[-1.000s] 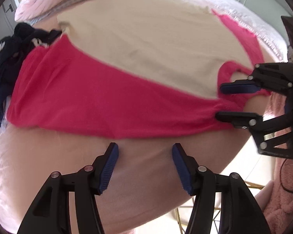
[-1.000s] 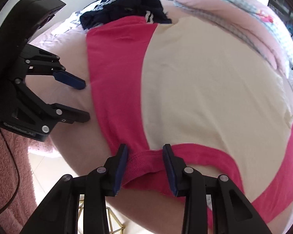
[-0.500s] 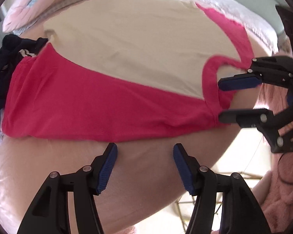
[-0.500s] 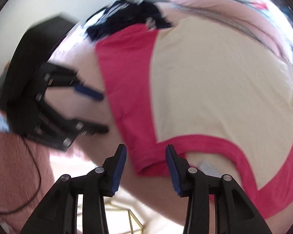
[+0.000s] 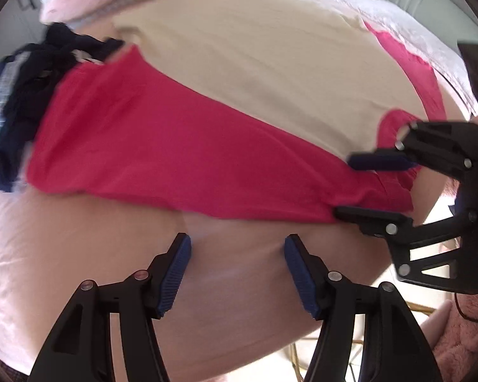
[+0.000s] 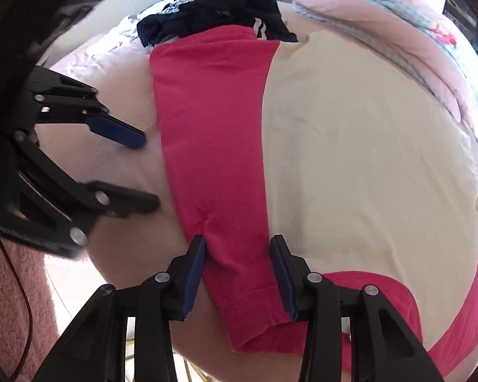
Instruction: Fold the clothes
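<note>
The right gripper [image 6: 237, 273] straddled the red sleeve [image 6: 235, 273] of the cream shirt [image 6: 350, 159]; the left gripper [image 6: 148, 172] stood open, left, over pink bedding [image 6: 124, 191].

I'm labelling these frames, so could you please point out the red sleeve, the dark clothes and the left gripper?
red sleeve [image 6: 213, 146]: right wrist view, mid-sleeve.
dark clothes [image 6: 213, 12]: right wrist view, pile's middle.
left gripper [image 5: 237, 273]: left wrist view, between fingertips.

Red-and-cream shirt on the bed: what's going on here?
A person with handheld tongs in each hand is folding a red-and-cream shirt spread on a pink bed. The right tongs straddle the red sleeve, which lies folded along the body, near its cuff; whether the pads press it is unclear. The left tongs, which have just been opening, hang open and empty over bare bedding beside the sleeve. A dark garment pile sits at the shirt's far end.
</note>
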